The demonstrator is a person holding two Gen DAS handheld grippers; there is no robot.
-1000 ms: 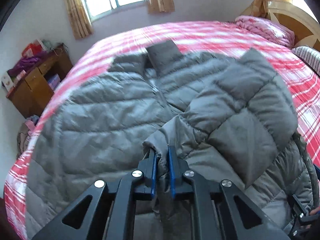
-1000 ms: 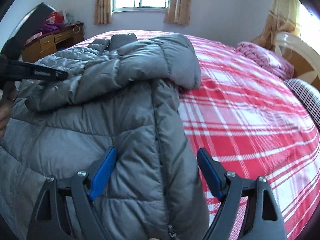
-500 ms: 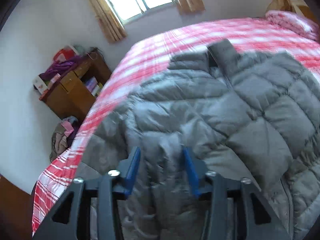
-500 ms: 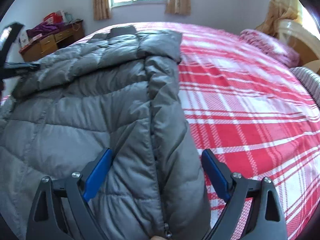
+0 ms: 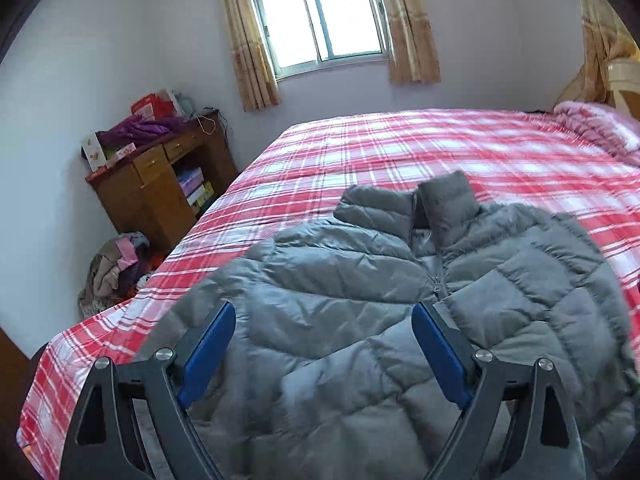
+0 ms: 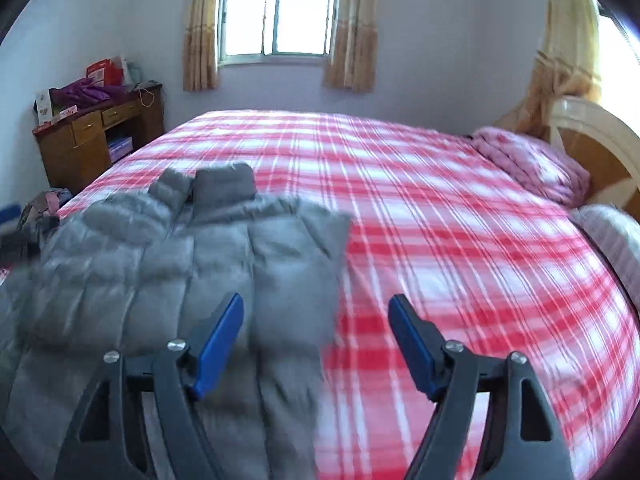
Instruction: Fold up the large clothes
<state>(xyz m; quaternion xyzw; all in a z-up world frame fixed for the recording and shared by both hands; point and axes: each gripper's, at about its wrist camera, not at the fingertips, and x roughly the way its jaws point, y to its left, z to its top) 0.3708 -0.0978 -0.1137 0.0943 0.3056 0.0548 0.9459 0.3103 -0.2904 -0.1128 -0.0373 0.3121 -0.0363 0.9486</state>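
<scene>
A grey quilted puffer jacket [image 5: 360, 300] lies on the red plaid bed [image 5: 380, 152], collar toward the window, sleeves folded in over its body. My left gripper [image 5: 323, 316] hovers above the jacket's chest, its jaws opening wide, nothing pinched between the blue pads. In the right wrist view the jacket [image 6: 168, 264] fills the lower left. My right gripper [image 6: 316, 308] hangs over the jacket's right edge where it meets the bedspread [image 6: 440, 220]; its jaws are closing a little, with nothing touching its pads.
A wooden desk [image 5: 160, 184] piled with clothes and boxes stands left of the bed, a heap of laundry [image 5: 116, 264] on the floor beside it. A pink pillow [image 6: 532, 160] and a cream headboard [image 6: 592, 132] lie at the right. A curtained window [image 6: 276, 12] is behind.
My left gripper let go of the sleeve cuff it pinched, opened wide and rose. The sleeve now lies flat on the jacket. My right gripper lifted away from the jacket's front edge.
</scene>
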